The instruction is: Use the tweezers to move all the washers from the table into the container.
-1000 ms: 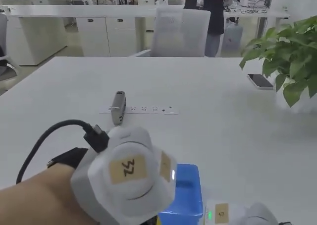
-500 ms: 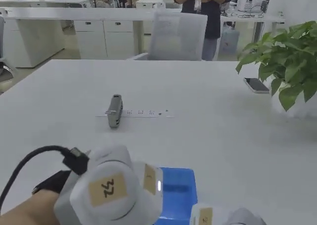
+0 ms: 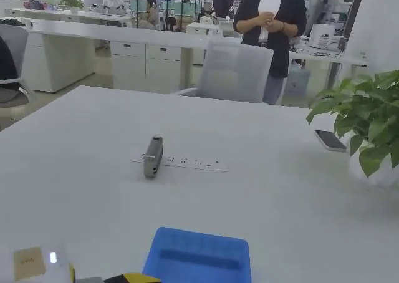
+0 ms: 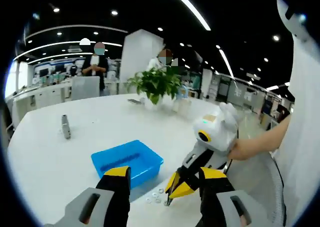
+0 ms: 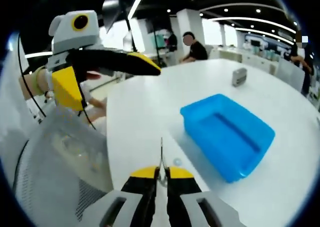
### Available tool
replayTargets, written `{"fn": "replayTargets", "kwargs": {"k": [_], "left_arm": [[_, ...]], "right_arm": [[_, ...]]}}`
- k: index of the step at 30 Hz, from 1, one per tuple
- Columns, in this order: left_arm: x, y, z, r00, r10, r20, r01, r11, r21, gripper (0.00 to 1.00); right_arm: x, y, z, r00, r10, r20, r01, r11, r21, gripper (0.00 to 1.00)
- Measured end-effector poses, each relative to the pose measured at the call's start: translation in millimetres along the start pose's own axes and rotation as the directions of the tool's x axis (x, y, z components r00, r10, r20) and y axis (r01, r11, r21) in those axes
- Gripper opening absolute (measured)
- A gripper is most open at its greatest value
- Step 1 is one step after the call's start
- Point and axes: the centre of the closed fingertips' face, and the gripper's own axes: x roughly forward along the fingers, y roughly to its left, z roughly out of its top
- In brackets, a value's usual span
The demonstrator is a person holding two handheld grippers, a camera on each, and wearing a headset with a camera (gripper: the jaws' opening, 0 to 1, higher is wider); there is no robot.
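Small metal washers [image 4: 154, 197] lie on the white table just in front of the blue container [image 4: 127, 159]. My right gripper [image 5: 160, 174] is shut on thin tweezers [image 5: 161, 157], whose tips point down at the table beside one washer [image 5: 176, 162]. From the left gripper view, the right gripper [image 4: 210, 137] comes in from the right, its tweezers reaching the washers. My left gripper [image 4: 165, 179] is open with nothing between its yellow-tipped jaws, and it hovers above the table's near edge [image 5: 95, 62]. The container [image 3: 196, 255] sits low in the head view.
A grey adapter [image 3: 153, 156] lies by a row of sockets mid-table. A phone [image 3: 330, 139] and a leafy plant [image 3: 368, 115] are at the right. A chair [image 3: 234, 71] and a standing person [image 3: 271, 21] are beyond the far edge.
The head camera has tilted up, so the container and adapter sit lower in the picture. The big white gripper that covered the container's left side now shows just its top at the bottom left.
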Motion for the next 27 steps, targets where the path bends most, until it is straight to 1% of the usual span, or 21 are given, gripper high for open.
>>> {"fn": "replayTargets", "kwargs": {"k": [1, 2, 3, 4, 5, 6, 7, 8, 9, 10, 11, 12, 14, 17, 19, 20, 21, 22, 24, 25, 27], "left_arm": [[-8.5, 8.7, 4.7, 0.9968, 0.059, 0.053, -0.058, 0.998, -0.021, 0.62], [-14.0, 14.5, 8.1, 0.9912, 0.098, 0.089, -0.095, 0.995, -0.037, 0.67], [-19.6, 19.4, 11.0, 0.9837, 0.133, 0.121, -0.128, 0.991, -0.050, 0.71], [-26.9, 25.4, 15.1, 0.9701, 0.178, 0.164, -0.169, 0.983, -0.069, 0.74], [-31.4, 28.4, 17.9, 0.9597, 0.204, 0.193, -0.192, 0.978, -0.077, 0.79], [-37.3, 31.7, 20.4, 0.9456, 0.235, 0.225, -0.222, 0.971, -0.082, 0.82], [-40.3, 33.3, 21.4, 0.9364, 0.256, 0.240, -0.241, 0.966, -0.093, 0.84], [-44.7, 34.9, 22.7, 0.9226, 0.284, 0.261, -0.267, 0.959, -0.099, 0.86], [-46.9, 35.4, 24.0, 0.9123, 0.299, 0.280, -0.283, 0.954, -0.095, 0.89], [-49.0, 35.6, 24.7, 0.8983, 0.316, 0.305, -0.306, 0.949, -0.080, 0.92], [-50.2, 36.2, 24.3, 0.8906, 0.330, 0.313, -0.324, 0.943, -0.072, 0.96], [-50.3, 35.8, 21.3, 0.8863, 0.345, 0.309, -0.343, 0.937, -0.060, 0.98], [-49.5, 34.2, 19.0, 0.8819, 0.351, 0.315, -0.359, 0.933, -0.032, 0.99], [-42.4, 30.9, 13.0, 0.8864, 0.358, 0.293, -0.366, 0.930, -0.030, 0.99], [-39.2, 28.2, 9.7, 0.8938, 0.348, 0.282, -0.361, 0.933, -0.008, 0.99], [-38.4, 28.5, 7.3, 0.8955, 0.349, 0.276, -0.367, 0.930, 0.013, 0.99], [-40.3, 34.0, 3.4, 0.8953, 0.364, 0.257, -0.388, 0.921, 0.047, 0.99], [-40.9, 35.6, 3.1, 0.8940, 0.371, 0.251, -0.394, 0.918, 0.048, 0.98], [-44.9, 36.7, 6.0, 0.8878, 0.368, 0.276, -0.386, 0.922, 0.013, 0.96], [-46.5, 39.5, 5.3, 0.8858, 0.372, 0.277, -0.386, 0.922, -0.005, 0.96], [-47.7, 42.5, 3.3, 0.8829, 0.382, 0.273, -0.396, 0.918, -0.002, 0.96]], "right_arm": [[0.0, -0.2, 0.1, 1.0000, -0.003, 0.000, 0.003, 1.000, 0.002, 0.03], [0.0, -0.2, 0.1, 1.0000, -0.009, 0.002, 0.009, 1.000, 0.006, 0.03], [0.2, -0.2, 0.1, 0.9999, -0.011, 0.003, 0.011, 1.000, 0.007, 0.03], [0.4, 0.1, 0.2, 0.9999, -0.014, 0.003, 0.014, 1.000, 0.005, 0.03], [0.8, 0.3, 0.2, 0.9998, -0.020, 0.003, 0.020, 1.000, 0.003, 0.03], [0.9, 0.8, 0.2, 0.9998, -0.022, 0.003, 0.022, 1.000, 0.001, 0.03], [1.0, 1.2, 0.3, 0.9997, -0.026, 0.001, 0.026, 1.000, -0.003, 0.03], [1.0, 1.4, 0.2, 0.9996, -0.030, 0.000, 0.030, 1.000, -0.006, 0.03], [1.1, 1.7, -0.1, 0.9995, -0.032, -0.002, 0.032, 0.999, -0.011, 0.03], [1.1, 1.6, -0.2, 0.9994, -0.034, -0.003, 0.034, 0.999, -0.013, 0.03], [1.3, 2.1, -0.2, 0.9993, -0.037, -0.004, 0.037, 0.999, -0.015, 0.03], [1.3, 2.5, -0.2, 0.9992, -0.041, -0.005, 0.041, 0.999, -0.017, 0.03], [1.4, 2.9, -0.5, 0.9990, -0.044, -0.007, 0.044, 0.999, -0.018, 0.03], [1.4, 3.9, -0.8, 0.9988, -0.047, -0.013, 0.047, 0.999, -0.028, 0.03], [1.4, 4.4, -0.6, 0.9987, -0.048, -0.017, 0.048, 0.998, -0.035, 0.03], [1.4, 4.5, -0.6, 0.9987, -0.048, -0.018, 0.048, 0.998, -0.037, 0.03], [1.6, 4.6, -0.6, 0.9987, -0.048, -0.019, 0.047, 0.998, -0.036, 0.03], [1.8, 4.8, -0.7, 0.9986, -0.049, -0.020, 0.048, 0.998, -0.039, 0.03], [2.1, 5.2, -0.4, 0.9986, -0.049, -0.018, 0.048, 0.998, -0.040, 0.03], [2.2, 5.5, -0.2, 0.9986, -0.049, -0.018, 0.049, 0.998, -0.040, 0.03], [2.3, 5.7, -0.1, 0.9985, -0.051, -0.019, 0.050, 0.998, -0.043, 0.03]]}}
